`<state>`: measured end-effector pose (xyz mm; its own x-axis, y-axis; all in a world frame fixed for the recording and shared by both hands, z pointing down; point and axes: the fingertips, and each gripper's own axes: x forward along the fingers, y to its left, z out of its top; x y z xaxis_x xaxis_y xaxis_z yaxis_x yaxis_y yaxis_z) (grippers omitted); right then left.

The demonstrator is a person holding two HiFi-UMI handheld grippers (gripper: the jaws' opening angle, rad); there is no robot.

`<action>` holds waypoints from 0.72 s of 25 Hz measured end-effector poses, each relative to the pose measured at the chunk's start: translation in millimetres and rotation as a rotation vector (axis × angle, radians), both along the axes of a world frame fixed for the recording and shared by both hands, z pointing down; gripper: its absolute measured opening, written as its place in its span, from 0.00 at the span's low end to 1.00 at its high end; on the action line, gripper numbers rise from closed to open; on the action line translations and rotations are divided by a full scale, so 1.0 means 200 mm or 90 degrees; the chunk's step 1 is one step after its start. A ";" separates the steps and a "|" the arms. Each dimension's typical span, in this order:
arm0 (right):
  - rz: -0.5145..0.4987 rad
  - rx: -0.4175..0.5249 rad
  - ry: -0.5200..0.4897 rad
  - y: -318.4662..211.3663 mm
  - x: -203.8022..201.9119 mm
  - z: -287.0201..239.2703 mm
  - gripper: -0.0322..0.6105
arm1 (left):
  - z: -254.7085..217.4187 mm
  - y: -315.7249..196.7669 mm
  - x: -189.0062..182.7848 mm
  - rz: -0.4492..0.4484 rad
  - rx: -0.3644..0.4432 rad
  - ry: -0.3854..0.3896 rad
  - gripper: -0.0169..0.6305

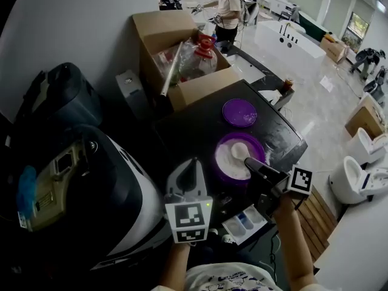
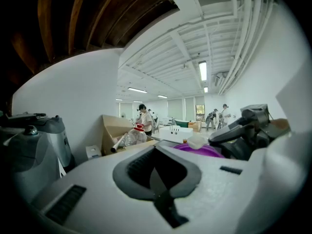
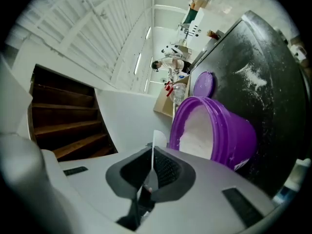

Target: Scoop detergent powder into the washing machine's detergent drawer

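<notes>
Detergent powder (image 1: pixel 227 163) sits in a purple tub (image 3: pixel 236 138) on the black top (image 1: pixel 194 126), the right gripper (image 1: pixel 253 162) clamped on a white scoop (image 1: pixel 239 151) over it, the left gripper (image 1: pixel 191 168) alongside with jaws together and empty, and the detergent drawer (image 1: pixel 245 222) pulled out below.

Open purple powder tub (image 3: pixel 236 138), white scoop (image 1: pixel 240 151) inside, drawer (image 1: pixel 245 222) open
</notes>
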<state>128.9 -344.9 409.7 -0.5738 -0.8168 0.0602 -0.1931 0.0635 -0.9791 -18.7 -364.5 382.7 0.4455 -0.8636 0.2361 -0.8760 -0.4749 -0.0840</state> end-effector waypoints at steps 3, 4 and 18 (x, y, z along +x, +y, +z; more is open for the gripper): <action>0.029 0.017 -0.038 0.02 0.00 -0.03 0.08 | 0.02 0.00 0.01 0.012 -0.006 -0.003 0.03; 0.038 0.020 -0.044 0.03 0.00 -0.04 0.08 | 0.03 0.00 0.02 0.016 -0.008 -0.002 0.03; 0.077 0.059 -0.059 0.15 0.10 -0.15 0.08 | -0.02 0.11 0.17 0.032 0.007 -0.003 0.03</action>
